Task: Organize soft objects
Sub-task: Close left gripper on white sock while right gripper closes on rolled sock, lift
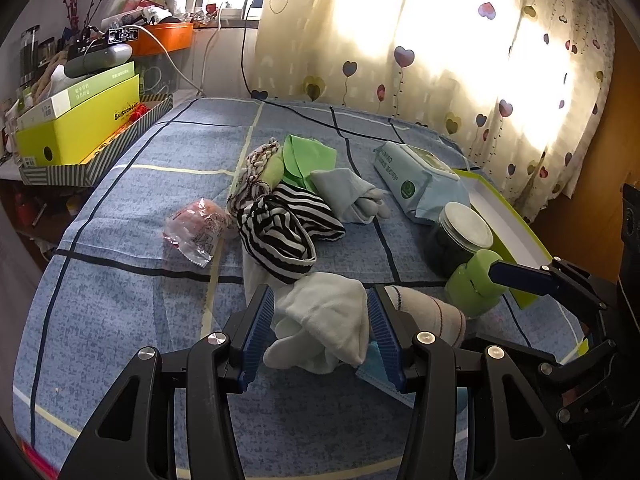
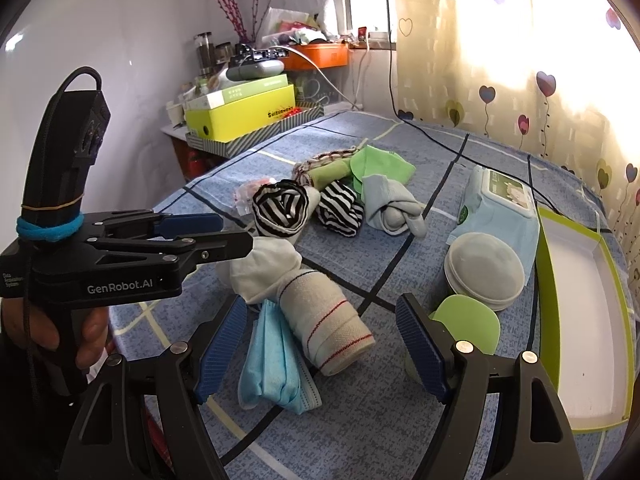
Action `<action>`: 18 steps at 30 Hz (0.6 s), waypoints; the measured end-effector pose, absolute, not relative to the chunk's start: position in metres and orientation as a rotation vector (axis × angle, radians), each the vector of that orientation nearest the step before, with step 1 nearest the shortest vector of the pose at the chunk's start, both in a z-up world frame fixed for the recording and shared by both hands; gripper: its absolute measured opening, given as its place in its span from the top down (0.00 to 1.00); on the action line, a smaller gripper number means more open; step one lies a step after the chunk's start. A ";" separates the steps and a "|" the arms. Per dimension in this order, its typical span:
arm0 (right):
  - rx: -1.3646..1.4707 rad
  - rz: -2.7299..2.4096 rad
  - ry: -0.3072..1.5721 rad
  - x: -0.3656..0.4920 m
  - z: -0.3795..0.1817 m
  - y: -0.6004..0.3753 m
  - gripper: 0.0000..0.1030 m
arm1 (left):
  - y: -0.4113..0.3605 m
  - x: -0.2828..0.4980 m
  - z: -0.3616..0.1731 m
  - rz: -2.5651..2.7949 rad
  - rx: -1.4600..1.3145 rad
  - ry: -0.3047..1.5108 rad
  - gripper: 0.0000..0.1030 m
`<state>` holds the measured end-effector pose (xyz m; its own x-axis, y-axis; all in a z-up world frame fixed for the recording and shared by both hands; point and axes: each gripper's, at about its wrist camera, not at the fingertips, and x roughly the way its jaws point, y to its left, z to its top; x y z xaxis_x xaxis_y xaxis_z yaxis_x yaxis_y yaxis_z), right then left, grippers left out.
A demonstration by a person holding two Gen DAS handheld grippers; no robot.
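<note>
Altogether, two striped socks (image 1: pixel 280 228), one white sock (image 1: pixel 324 316), one mask (image 2: pixel 276 364).

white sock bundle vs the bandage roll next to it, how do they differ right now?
1. The white sock bundle sits between the left gripper pads; the bandage roll lies free on the bedsheet, with the right gripper open around it.
2. The bundle is plain white and lumpy; the roll is a neat off-white cylinder with thin red lines.

Shared: both are soft, pale, lying side by side.
</note>
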<state>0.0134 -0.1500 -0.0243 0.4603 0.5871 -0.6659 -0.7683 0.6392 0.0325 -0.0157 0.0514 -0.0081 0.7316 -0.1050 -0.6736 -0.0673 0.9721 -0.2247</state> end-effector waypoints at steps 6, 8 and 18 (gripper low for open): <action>-0.310 0.858 0.709 0.019 -0.028 -0.142 0.25 | 0.062 -0.017 -0.009 -0.016 -0.261 0.744 0.51; -0.324 0.865 0.719 0.021 -0.031 -0.138 0.26 | 0.063 -0.017 -0.011 -0.021 -0.264 0.746 0.51; -0.415 0.858 0.806 0.035 -0.053 -0.121 0.38 | 0.066 -0.008 -0.025 -0.058 -0.267 0.791 0.51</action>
